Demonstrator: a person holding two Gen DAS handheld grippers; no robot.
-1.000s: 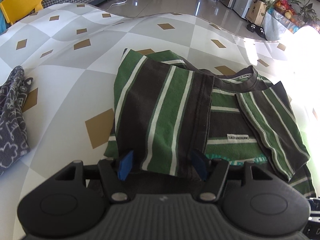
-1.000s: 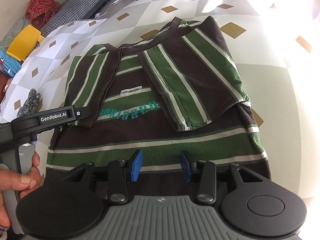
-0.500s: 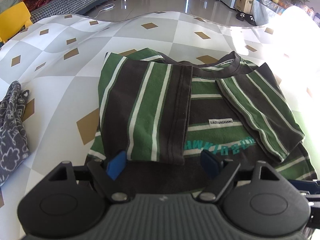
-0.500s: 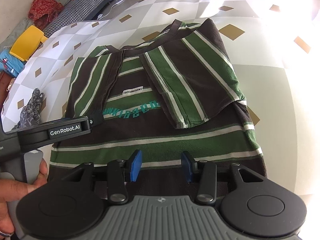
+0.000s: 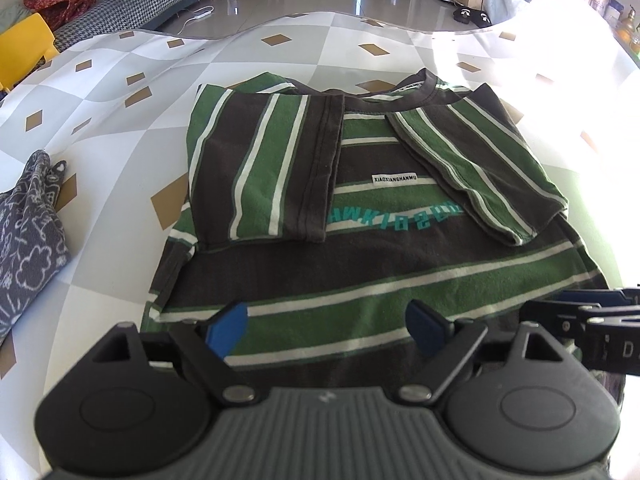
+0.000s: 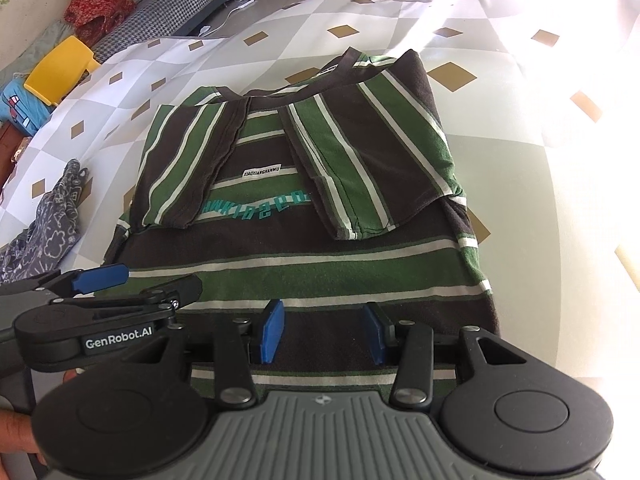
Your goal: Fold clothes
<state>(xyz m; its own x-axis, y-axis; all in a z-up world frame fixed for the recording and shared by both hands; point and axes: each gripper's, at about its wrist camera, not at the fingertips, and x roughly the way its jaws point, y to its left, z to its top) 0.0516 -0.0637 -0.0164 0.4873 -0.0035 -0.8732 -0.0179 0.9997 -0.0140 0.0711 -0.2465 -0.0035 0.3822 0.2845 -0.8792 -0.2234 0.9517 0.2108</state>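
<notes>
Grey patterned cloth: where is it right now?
The grey patterned cloth lies at the far left edge of both wrist views, on the checkered table cover, left of the striped shirt and apart from it.

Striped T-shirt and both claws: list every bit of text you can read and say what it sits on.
"XIAOXIANGHANMU" on the white label sewn on the green striped T-shirt.
Teal curved lettering across the shirt's chest: upside down and partly covered by the folded sleeves, not fully readable.
"GenRobot.AI" on the side of the left claw, seen from the right wrist view.
Partial "D" on the right claw: cut off.
</notes>
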